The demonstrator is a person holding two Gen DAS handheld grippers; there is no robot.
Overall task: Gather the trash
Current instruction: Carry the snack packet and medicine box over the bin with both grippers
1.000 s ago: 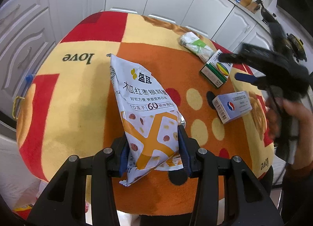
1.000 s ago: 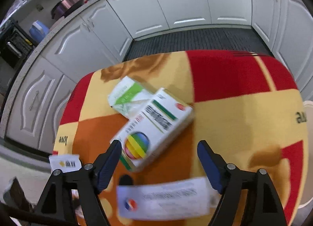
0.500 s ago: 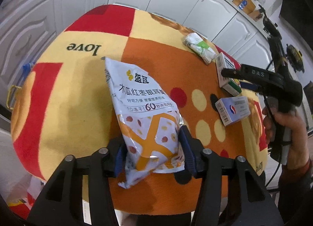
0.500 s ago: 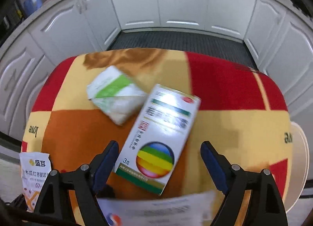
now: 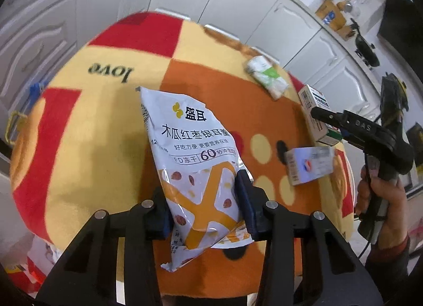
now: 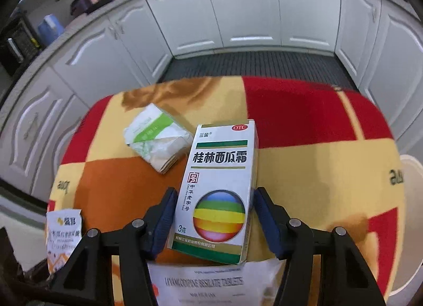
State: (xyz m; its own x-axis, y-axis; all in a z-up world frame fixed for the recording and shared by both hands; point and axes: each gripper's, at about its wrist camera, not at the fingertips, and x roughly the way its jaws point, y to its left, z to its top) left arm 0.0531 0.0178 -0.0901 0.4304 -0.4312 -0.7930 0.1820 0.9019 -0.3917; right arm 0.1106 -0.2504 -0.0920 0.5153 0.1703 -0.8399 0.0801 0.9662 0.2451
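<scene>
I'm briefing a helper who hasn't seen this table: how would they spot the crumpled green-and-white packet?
Start at the table's patchwork cloth of red, yellow and orange. On the orange patch stands a tall white medicine box with a rainbow ball. The crumpled packet lies just beyond it to the left in the right wrist view, the only soft, creased item with a green stripe; its neighbours are rigid boxes.
</scene>
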